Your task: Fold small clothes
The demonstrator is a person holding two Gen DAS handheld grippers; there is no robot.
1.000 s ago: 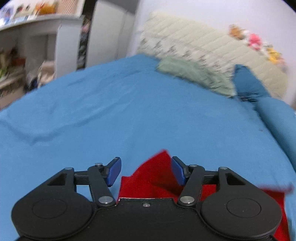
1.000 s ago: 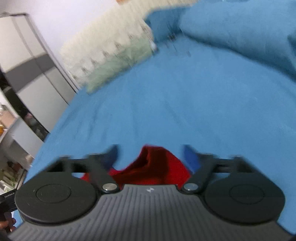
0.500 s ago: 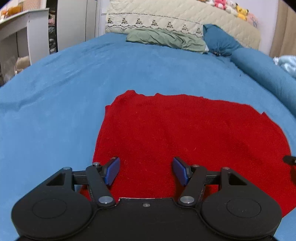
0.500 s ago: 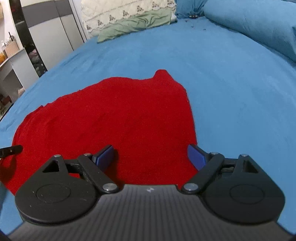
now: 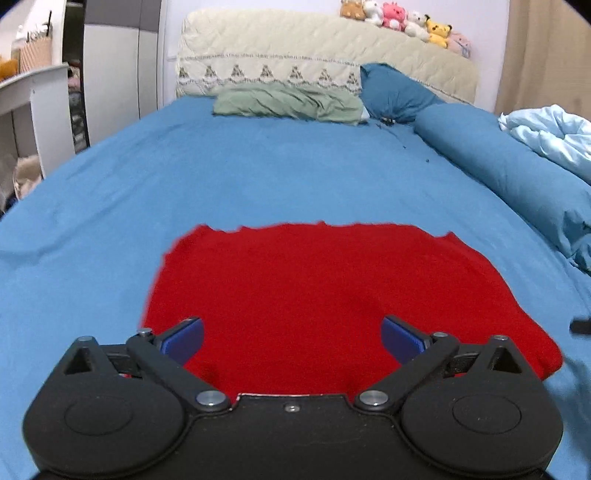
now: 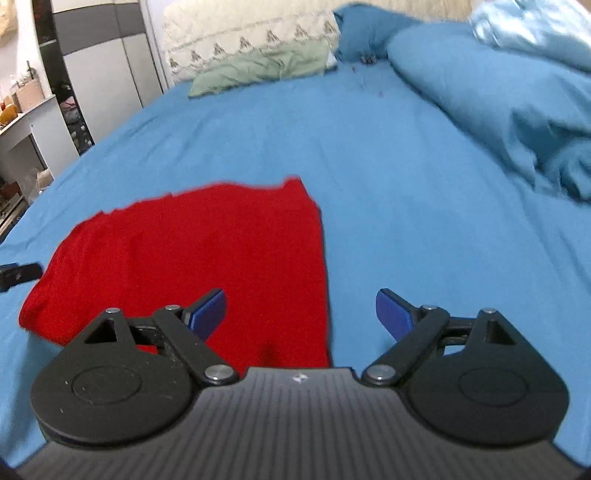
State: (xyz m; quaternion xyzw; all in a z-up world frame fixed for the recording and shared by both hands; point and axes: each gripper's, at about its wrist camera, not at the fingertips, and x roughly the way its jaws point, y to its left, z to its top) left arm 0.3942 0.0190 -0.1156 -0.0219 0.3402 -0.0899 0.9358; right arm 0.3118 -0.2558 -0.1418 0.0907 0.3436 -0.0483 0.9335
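A red garment (image 5: 332, 291) lies flat on the blue bed sheet (image 5: 258, 177). It also shows in the right wrist view (image 6: 207, 251), left of centre. My left gripper (image 5: 291, 338) is open and empty above the garment's near edge. My right gripper (image 6: 301, 312) is open and empty over the garment's near right corner, its right finger (image 6: 393, 314) above bare sheet. A tip of the other gripper shows at the edge of each view, on the right in the left wrist view (image 5: 580, 326) and on the left in the right wrist view (image 6: 18, 275).
A green pillow (image 5: 288, 105) and a dark blue pillow (image 5: 391, 92) lie at the headboard (image 5: 325, 51), with plush toys (image 5: 402, 18) on top. A blue bolster (image 5: 509, 173) and a pale blue quilt (image 5: 550, 133) lie on the right. White shelves (image 5: 33, 110) stand left of the bed.
Both grippers have drawn back and lifted from the garment, which now lies spread flat. Both sets of jaws have opened wider, and the views have levelled.
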